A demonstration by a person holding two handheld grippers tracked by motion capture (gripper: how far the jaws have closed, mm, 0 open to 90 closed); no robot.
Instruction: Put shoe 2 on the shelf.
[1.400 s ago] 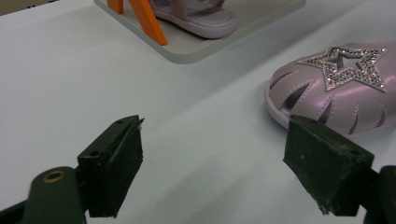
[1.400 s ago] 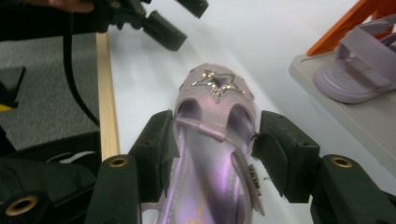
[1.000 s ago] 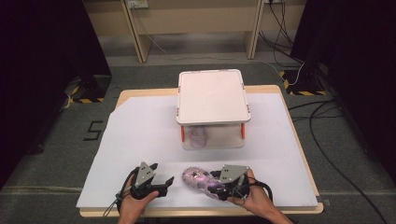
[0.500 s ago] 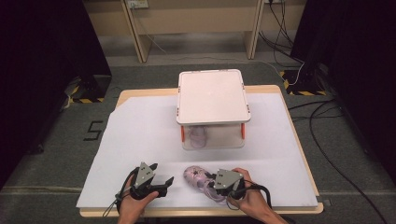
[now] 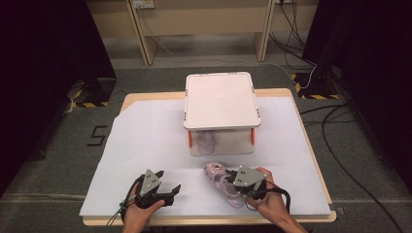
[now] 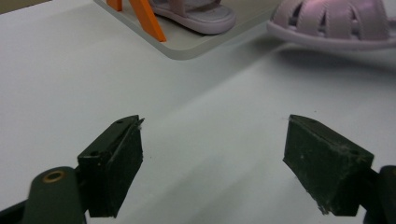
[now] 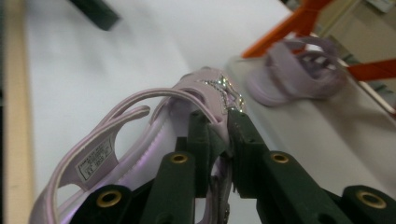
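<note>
The right gripper (image 5: 232, 180) has just been closing its jaws, and in the right gripper view they are clamped on the side strap of a lilac sandal (image 7: 154, 140), just behind the glittery star on its upper. The sandal sits at the near edge of the white-covered bench (image 5: 145, 141), in front of a small white rack (image 5: 221, 99) with orange legs. The matching second sandal (image 5: 206, 141) already lies on the rack's lower shelf, under the white top.

The step in hand looks like the pick-up of the remaining shoe, so that it can join its partner. The next move likely calls for lifting it clear of the bench, carrying it forward and sliding it in low between the orange legs, beside the other sandal, without knocking it.

The left gripper (image 5: 165, 191) hovers over bare bench with its jaws wide apart and nothing between them.

A small white label inside the held sandal's heel strap carries print too small to read. A dark "5" (image 5: 95, 136) is marked on the floor left of the bench.
</note>
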